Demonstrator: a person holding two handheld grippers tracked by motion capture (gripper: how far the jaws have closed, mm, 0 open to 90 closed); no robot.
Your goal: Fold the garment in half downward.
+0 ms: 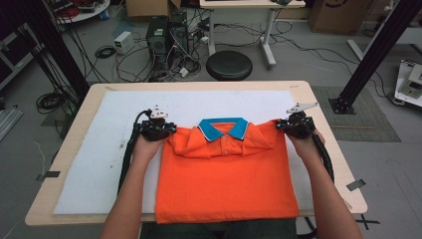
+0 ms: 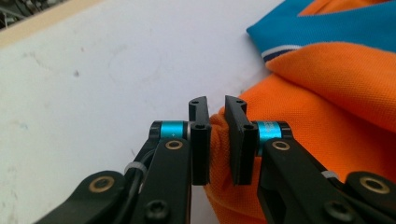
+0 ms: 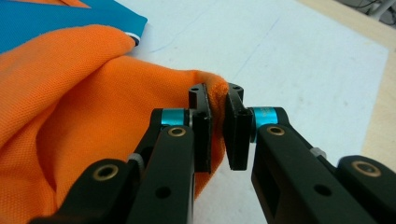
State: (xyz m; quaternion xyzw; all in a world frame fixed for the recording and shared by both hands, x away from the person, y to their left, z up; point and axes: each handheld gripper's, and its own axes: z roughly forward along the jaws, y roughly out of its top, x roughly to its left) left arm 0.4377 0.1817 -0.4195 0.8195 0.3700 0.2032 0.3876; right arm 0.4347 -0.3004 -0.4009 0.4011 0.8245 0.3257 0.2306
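Note:
An orange polo shirt (image 1: pixel 226 179) with a blue collar (image 1: pixel 224 127) lies front up on the white mat (image 1: pixel 114 149), its hem at the near edge. My left gripper (image 1: pixel 168 129) is shut on the shirt's left shoulder fold, where orange cloth (image 2: pixel 327 126) is pinched between the jaws of the left gripper (image 2: pixel 218 140). My right gripper (image 1: pixel 284 125) is shut on the right shoulder fold, and in its own view the right gripper (image 3: pixel 218 130) squeezes a ridge of the shirt (image 3: pixel 84 107). Both shoulders are gathered inward toward the collar.
The mat covers most of a light wooden table (image 1: pixel 318 104). A black round stool (image 1: pixel 229 64) stands beyond the far edge, with computer cases and cables (image 1: pixel 169 40) on the floor. Black frame posts (image 1: pixel 378 50) rise at the right and left.

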